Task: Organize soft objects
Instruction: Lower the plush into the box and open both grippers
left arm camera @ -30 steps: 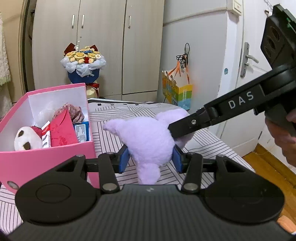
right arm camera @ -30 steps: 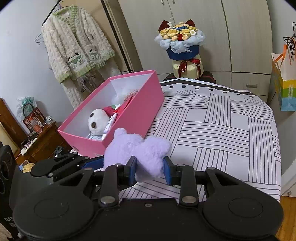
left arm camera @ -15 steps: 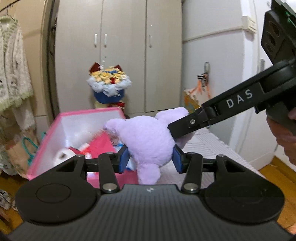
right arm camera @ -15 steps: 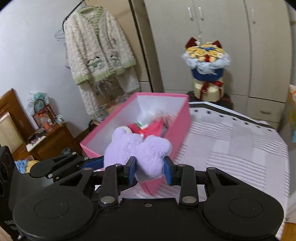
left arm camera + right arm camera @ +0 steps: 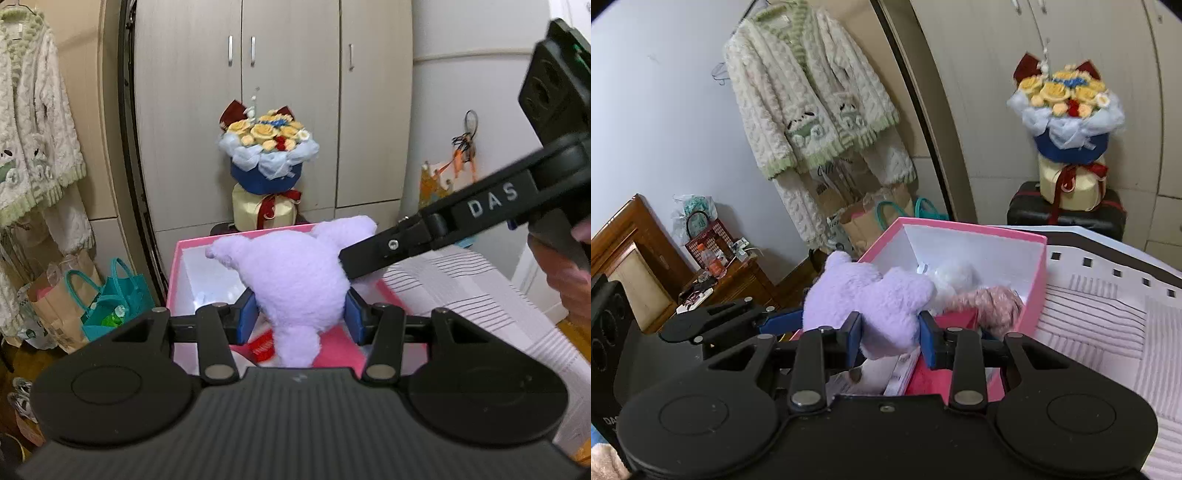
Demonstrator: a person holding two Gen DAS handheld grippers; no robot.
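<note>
While over pink box [image 5: 1032, 291], both tongs [image 5: 300, 314] [image 5: 889, 334] pinch plush [image 5: 295, 277].

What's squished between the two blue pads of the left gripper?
A fluffy lilac plush toy, pinched between the left gripper pads above the pink box, shown in the left wrist view.

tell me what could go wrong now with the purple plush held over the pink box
1. Both the left hand-held gripper and the right hand-held gripper pinch the purple plush; if one lets go first, it may swing and land outside the pink box.
2. The box already holds a white plush and a pink fuzzy item, so the toy may sit high and roll out.
</note>
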